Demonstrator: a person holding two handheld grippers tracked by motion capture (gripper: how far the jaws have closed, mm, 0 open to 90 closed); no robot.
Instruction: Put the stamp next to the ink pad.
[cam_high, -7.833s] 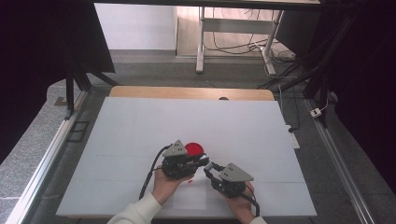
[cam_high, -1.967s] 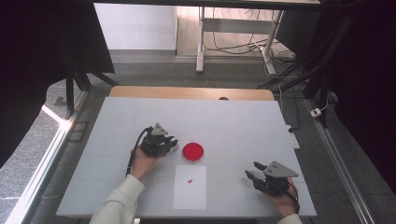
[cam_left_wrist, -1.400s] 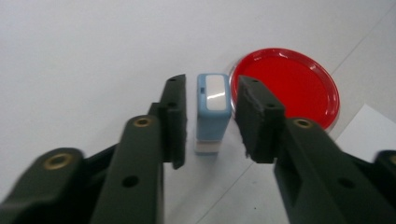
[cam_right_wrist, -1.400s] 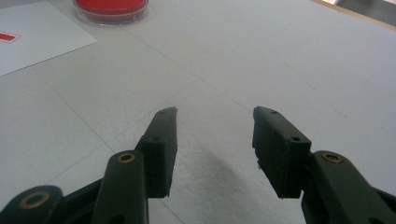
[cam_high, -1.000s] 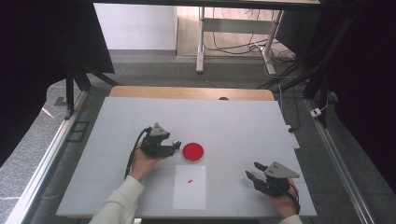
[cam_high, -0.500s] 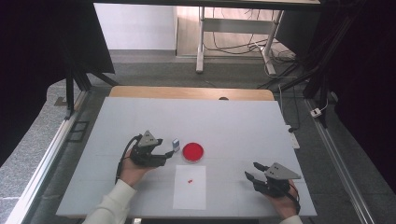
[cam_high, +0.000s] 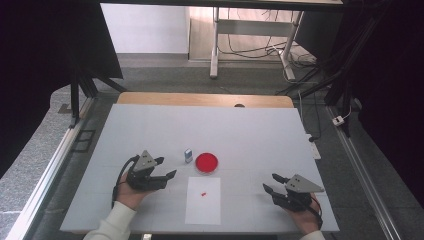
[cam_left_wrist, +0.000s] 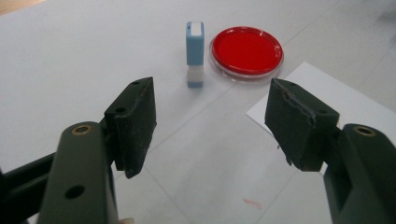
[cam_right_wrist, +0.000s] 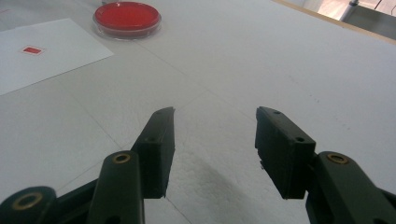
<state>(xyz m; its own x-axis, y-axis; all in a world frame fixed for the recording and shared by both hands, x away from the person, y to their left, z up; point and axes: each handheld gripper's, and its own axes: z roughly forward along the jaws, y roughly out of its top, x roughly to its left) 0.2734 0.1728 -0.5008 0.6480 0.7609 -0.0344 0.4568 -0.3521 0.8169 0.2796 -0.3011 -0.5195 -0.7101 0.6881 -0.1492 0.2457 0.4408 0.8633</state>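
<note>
Left gripper (cam_left_wrist: 210, 116) gapes empty — stamp (cam_left_wrist: 194, 53) upright beside the red pad (cam_left_wrist: 246, 50); right gripper (cam_right_wrist: 215, 149) half-open, jaws just widened, holding nothing.

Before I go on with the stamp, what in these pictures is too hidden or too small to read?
- Stamp: its printing face is against the table, left gripper view.
- Red mark on the paper sheet: too small to read in the high view, only a plain red rectangle in the right gripper view.
- Red ink pad: ink level can't be judged.
- Person's hands: forearms cut off by the high view's bottom edge.
</note>
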